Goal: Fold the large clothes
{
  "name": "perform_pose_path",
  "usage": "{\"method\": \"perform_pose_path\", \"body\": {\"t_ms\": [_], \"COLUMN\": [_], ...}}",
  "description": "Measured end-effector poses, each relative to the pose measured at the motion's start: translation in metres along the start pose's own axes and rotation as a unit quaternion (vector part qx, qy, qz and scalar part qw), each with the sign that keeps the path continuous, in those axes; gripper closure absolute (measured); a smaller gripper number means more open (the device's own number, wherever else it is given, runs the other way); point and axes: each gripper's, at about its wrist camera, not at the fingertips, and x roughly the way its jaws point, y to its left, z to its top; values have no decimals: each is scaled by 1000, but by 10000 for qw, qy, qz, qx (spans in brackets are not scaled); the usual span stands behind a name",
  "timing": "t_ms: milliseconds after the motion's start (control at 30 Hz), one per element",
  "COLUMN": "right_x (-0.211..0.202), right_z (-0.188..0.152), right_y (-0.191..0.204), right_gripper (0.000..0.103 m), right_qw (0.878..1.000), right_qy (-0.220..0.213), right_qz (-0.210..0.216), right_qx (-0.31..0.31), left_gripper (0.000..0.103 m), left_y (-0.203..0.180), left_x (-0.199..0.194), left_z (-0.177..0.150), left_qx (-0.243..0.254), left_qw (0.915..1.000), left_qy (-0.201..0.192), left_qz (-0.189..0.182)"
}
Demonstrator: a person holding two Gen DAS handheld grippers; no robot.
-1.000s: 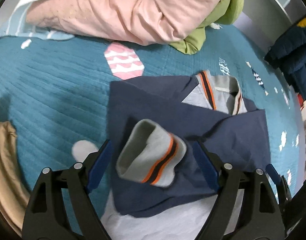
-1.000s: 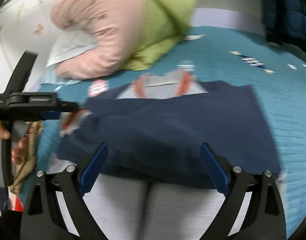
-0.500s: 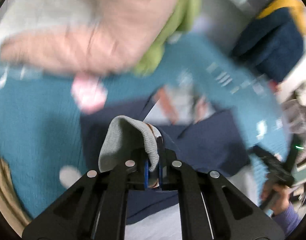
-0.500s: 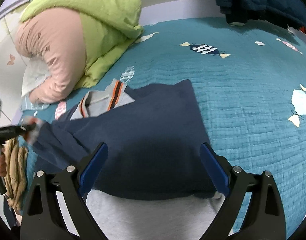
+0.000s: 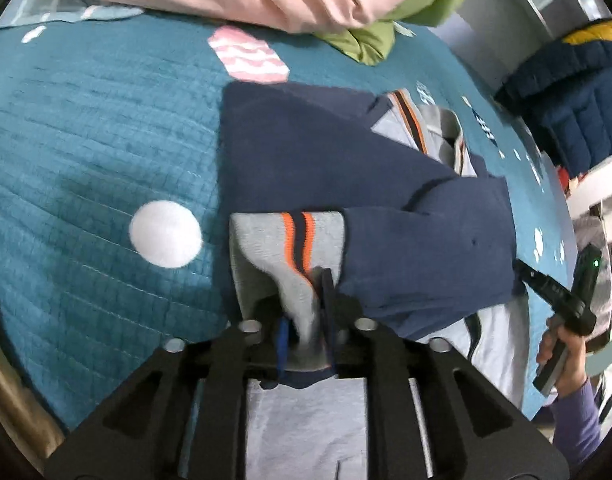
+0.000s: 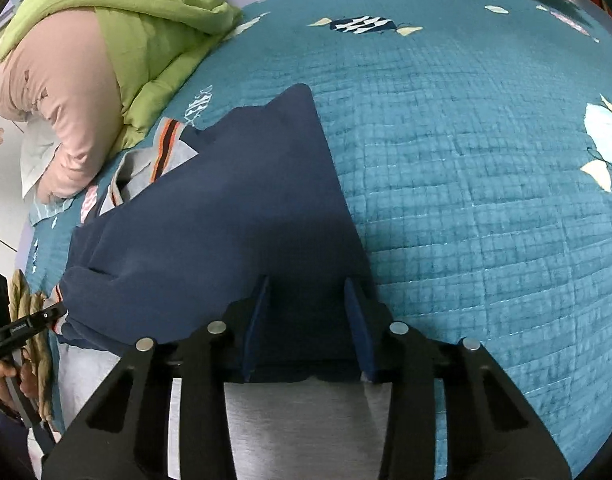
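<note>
Left tongs [image 5: 306, 312], easing apart, still pinch the grey cuff [image 5: 286, 240] at six o'clock; right tongs [image 6: 308, 320] are closing around the navy garment's [image 6: 234, 216] hem on the bed [image 6: 466, 200].

Matt navy knit sweater [image 5: 386, 168] with ribbed grey cuff [image 5: 282, 248] on quilted teal bedspread [image 6: 466, 200].

sweater [image 5: 386, 184] hem under hand-held gripper [image 5: 306, 312]
</note>
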Motion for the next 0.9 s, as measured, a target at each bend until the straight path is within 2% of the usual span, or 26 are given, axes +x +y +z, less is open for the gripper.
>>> {"method": "perform_pose_path", "body": {"t_ms": [100,167,233,267,333,367,400,433,467,533,633,700,767,800,867,900], "right_x": [-20,-29,-28,-22,-1,11,11,11,10,10,10,5,1,-4,-10,-11], "right_z": [3,3,1,-1,-7,-12,-15,-16,-17,-16,-14,-8,2,8,18,26], "right_y": [3,17,28,31,27,19,12,9,9,15,19,20,23,26,30,34], "right_gripper": [66,66,66,68,74,74,74,74,74,74,73,69,69,64,55,50], "right_qw": [9994,9987,9980,9981,9984,9982,9987,9988,9990,9986,9982,9983,9982,9981,9983,9982], "right_qy": [-260,-375,-303,-162,252,424,297,271,252,285,403,477,451,358,187,76], "right_qz": [214,330,401,364,46,68,212,276,280,105,-25,43,249,395,398,348], "right_qx": [94,-137,-380,-461,-503,-417,-357,-299,-259,-432,-443,-334,-297,-305,-383,-472], "left_gripper": [57,40,39,39,39,39,39,39,39,40,39,39,38,35,25,25], "left_y": [-10,-20,-28,-32,-42,-48,-53,-54,-52,-43,-43,-42,-42,-41,-37,-34], "left_x": [-25,-52,-65,-63,-50,-39,-26,-13,9,37,37,26,4,-8,-18,-19], "left_z": [8,11,13,14,18,18,17,17,17,16,20,24,32,38,52,58], "left_qx": [109,128,127,115,169,259,339,336,271,207,229,183,234,272,264,237], "left_qw": [9996,9971,9952,9957,9974,9979,9983,9987,9994,9988,9988,9991,9992,9990,9989,9990], "left_qy": [-271,-739,-970,-914,-645,-517,-316,-142,175,422,422,383,121,-66,-325,-387], "left_qz": [65,157,65,-57,-281,-300,-361,-347,-140,123,67,-94,-304,-358,-195,-49]}}
